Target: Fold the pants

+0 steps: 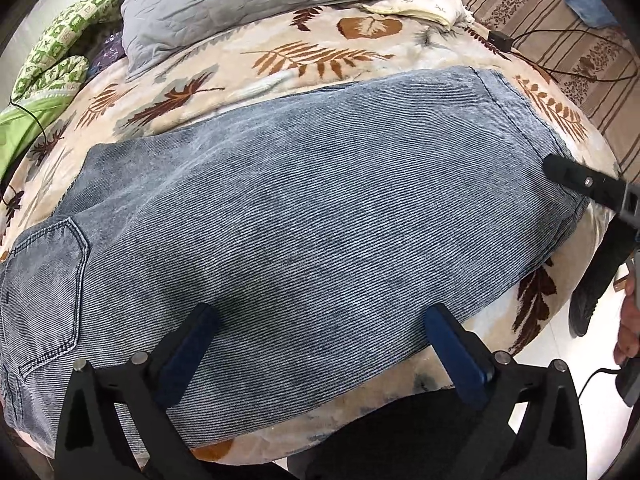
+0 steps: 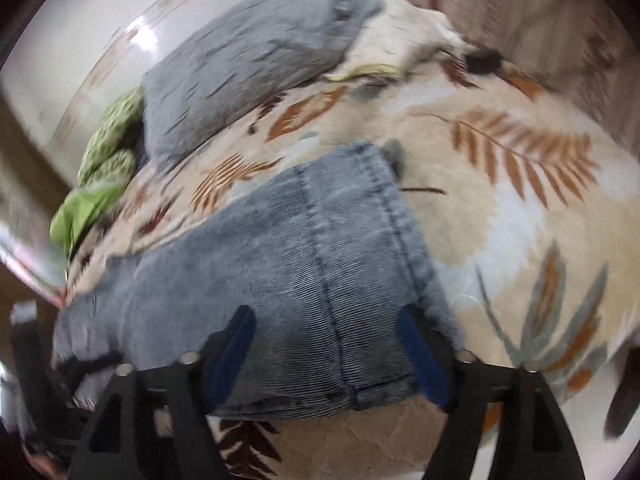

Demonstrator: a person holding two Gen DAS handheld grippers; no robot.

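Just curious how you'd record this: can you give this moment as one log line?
task: fold pants | pants: flat on leaf blanket | left gripper: open, at near edge | right gripper: open, at hem end

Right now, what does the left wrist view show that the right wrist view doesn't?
Only the left wrist view shows the back pocket, the cable on the striped bedding, and the right gripper from outside, at the hem. Only the right wrist view shows the hem close up between its own open fingers, plus the wall; it is blurred. Both show the pants flat on the leaf blanket, the grey quilt and the green cloth. The left gripper is open over the pants.
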